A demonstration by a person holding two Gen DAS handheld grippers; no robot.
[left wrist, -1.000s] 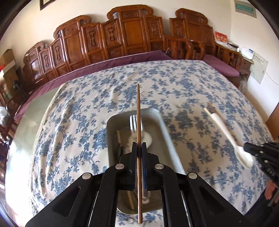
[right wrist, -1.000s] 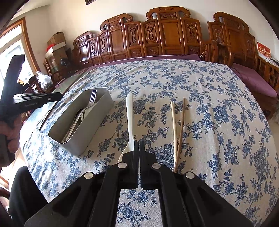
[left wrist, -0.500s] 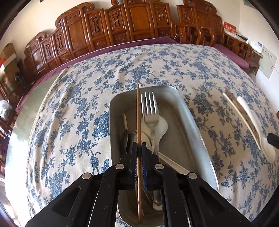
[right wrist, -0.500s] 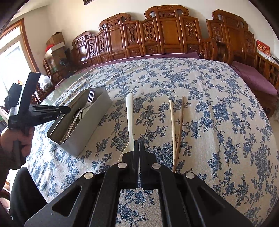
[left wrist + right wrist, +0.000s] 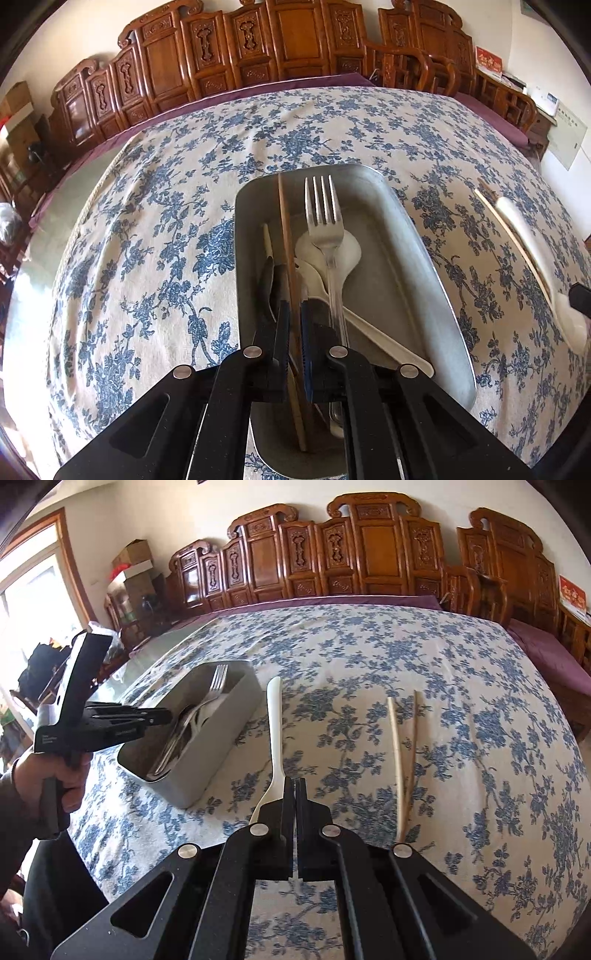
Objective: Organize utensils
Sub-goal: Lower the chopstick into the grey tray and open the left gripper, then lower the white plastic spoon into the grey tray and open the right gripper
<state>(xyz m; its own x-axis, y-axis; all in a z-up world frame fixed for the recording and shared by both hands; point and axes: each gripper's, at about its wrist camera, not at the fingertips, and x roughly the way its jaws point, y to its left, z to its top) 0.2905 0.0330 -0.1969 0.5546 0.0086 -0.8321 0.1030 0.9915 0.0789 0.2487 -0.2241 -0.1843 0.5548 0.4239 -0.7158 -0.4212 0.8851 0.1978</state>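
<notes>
The left gripper [image 5: 293,314] has come down toward the metal tray [image 5: 424,258] since a second ago, when it hovered well above the floral tablecloth [image 5: 147,258]; the tray now fills the middle of the left wrist view. Its jaws stay pressed on a dark wooden chopstick [image 5: 286,229], whose length now lies inside the tray, its far tip near the tray's far wall. The right gripper [image 5: 295,786] has barely shifted, its jaws pressed together on nothing, low over the cloth just beside the bowl of a white spoon [image 5: 275,720].

Inside the tray: a steel fork [image 5: 323,210], tines toward the far end, lying over two white spoons [image 5: 354,251]; a dark spoon [image 5: 267,284] and a pale chopstick [image 5: 267,240] along the left wall.

On the cloth to the right of the tray lie the white spoon and, well apart from the tray, two pale chopsticks [image 5: 397,746] whose near ends meet.
</notes>
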